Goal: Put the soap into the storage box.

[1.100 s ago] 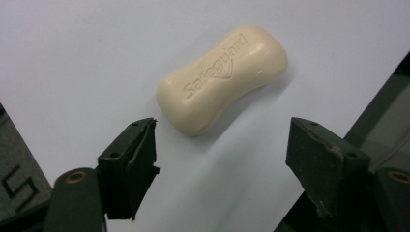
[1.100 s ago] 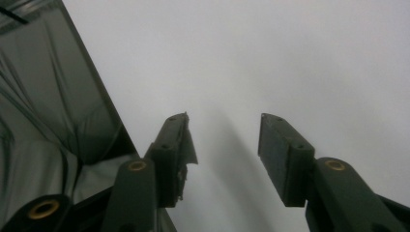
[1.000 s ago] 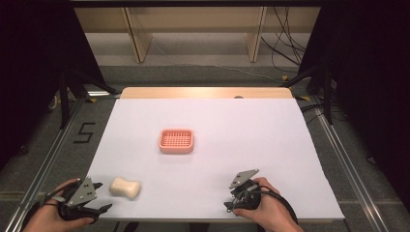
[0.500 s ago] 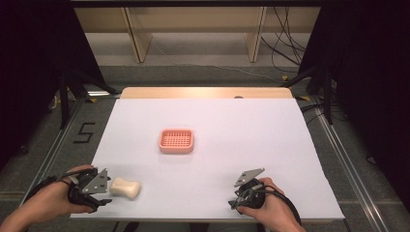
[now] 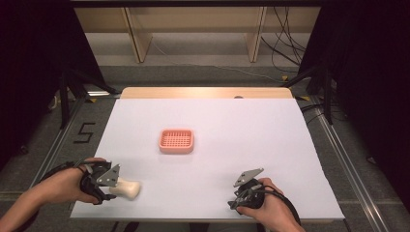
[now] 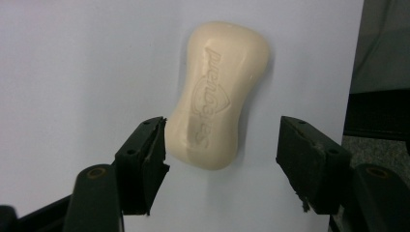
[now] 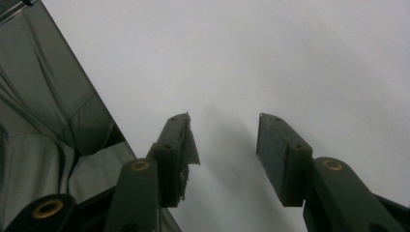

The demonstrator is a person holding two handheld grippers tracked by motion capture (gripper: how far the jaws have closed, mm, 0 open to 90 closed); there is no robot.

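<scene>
1. Near the left front corner of the white worktop lies a cream bar of soap, flat on the sheet, its embossed side up in the left gripper view.
2. Around the soap's near end stands the left claw, its jaws spread wide. In the left gripper view one jaw sits right beside the bar's edge, perhaps brushing it, while the other stands well apart, so nothing is gripped.
3. A hand holds that claw low over the worktop, close to the near edge.
4. Farther in, about mid-worktop and left of centre, sits a pink ribbed soap dish, with nothing in it and well apart from the bar.
5. Over at the near right, the right claw rests in the other hand. Its jaws are released and apart in the right gripper view, with only bare white sheet between them.
6. Judged from this layout, the work looks barely begun: the left claw is lined up on the bar, but the squeeze has not been made. Gripping, lifting, carrying toward the dish and setting down would all remain, if the dish is the goal.
</scene>
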